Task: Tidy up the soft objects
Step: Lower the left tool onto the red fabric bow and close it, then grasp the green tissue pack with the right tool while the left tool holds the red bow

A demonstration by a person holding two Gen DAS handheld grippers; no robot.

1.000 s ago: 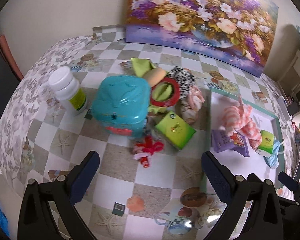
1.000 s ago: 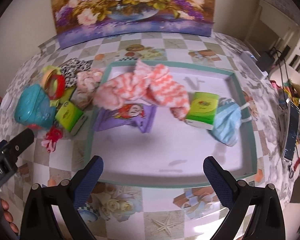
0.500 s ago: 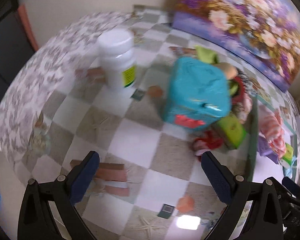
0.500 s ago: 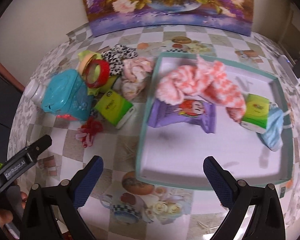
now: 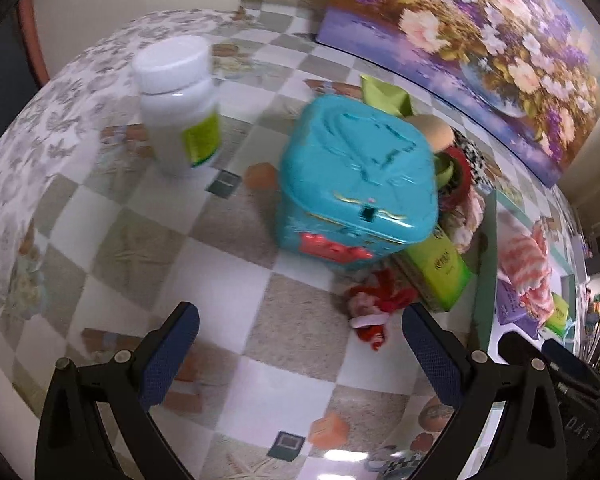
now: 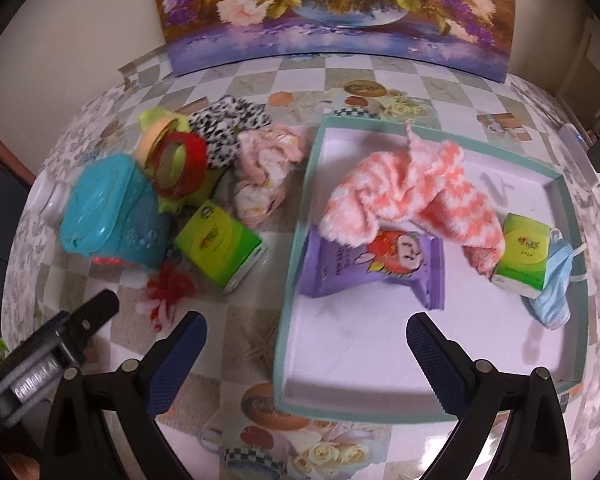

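Swinging left since a second ago, the left tool (image 5: 296, 344) hangs released, teal box (image 5: 356, 176) ahead; red bow (image 5: 374, 312) lies just right of box, nearer it than the released right tool (image 6: 306, 350).

Only partly legible "GenRobot.AI" on the left tool (image 6: 52, 364); pkg labels too blurred.

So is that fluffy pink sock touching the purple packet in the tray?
Touching. The right wrist view shows the fluffy pink sock lying across the purple packet's top edge, covering it.
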